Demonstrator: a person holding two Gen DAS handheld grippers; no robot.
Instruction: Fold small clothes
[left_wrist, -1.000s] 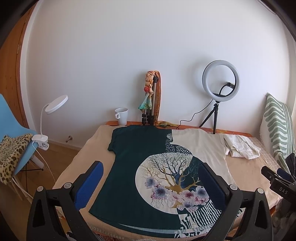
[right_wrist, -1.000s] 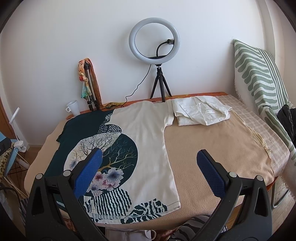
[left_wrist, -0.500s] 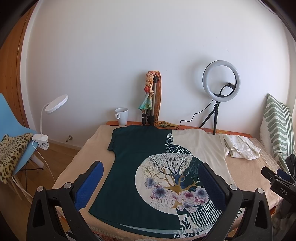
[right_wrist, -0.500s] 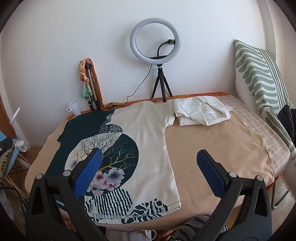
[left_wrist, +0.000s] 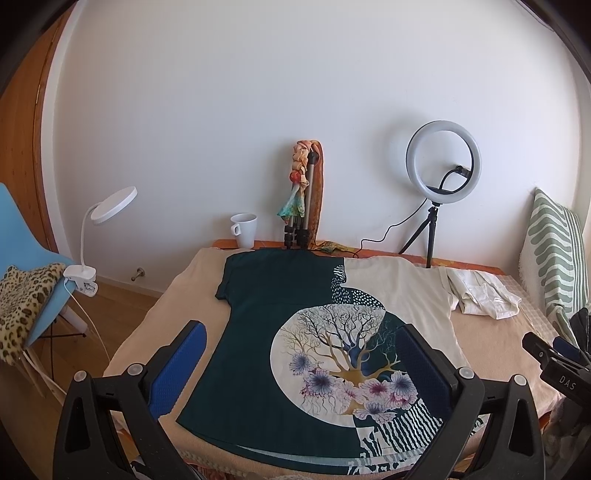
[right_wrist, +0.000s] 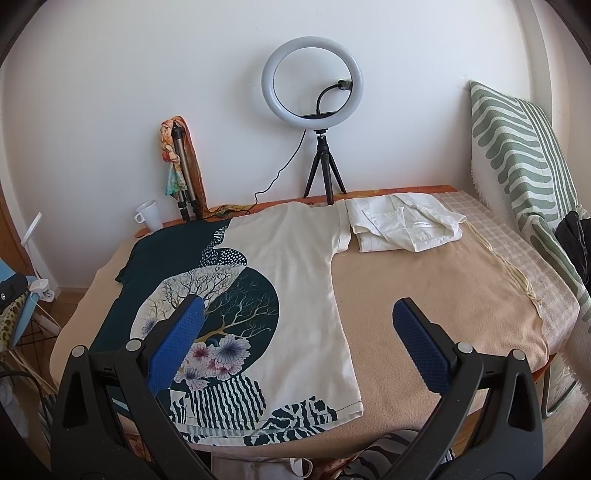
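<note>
A T-shirt (left_wrist: 295, 325), half dark green and half cream with a tree and flower print, lies flat on the tan bed cover, hem toward me. It also shows in the right wrist view (right_wrist: 295, 280). My left gripper (left_wrist: 299, 336) is open and empty, held above the shirt's hem end. My right gripper (right_wrist: 295, 314) is open and empty, above the shirt's cream right side. A folded white garment (right_wrist: 402, 225) lies at the back right of the bed; it also shows in the left wrist view (left_wrist: 484, 295).
A ring light on a tripod (right_wrist: 314, 81), a folded tripod with a scarf (right_wrist: 181, 162) and a white mug (right_wrist: 149, 214) stand along the far wall. A striped green pillow (right_wrist: 524, 155) leans at the right. A blue chair (left_wrist: 33, 266) and a clip lamp (left_wrist: 96, 236) stand left of the bed.
Both grippers have barely moved; the views shift only slightly. The shirt lies as before.
</note>
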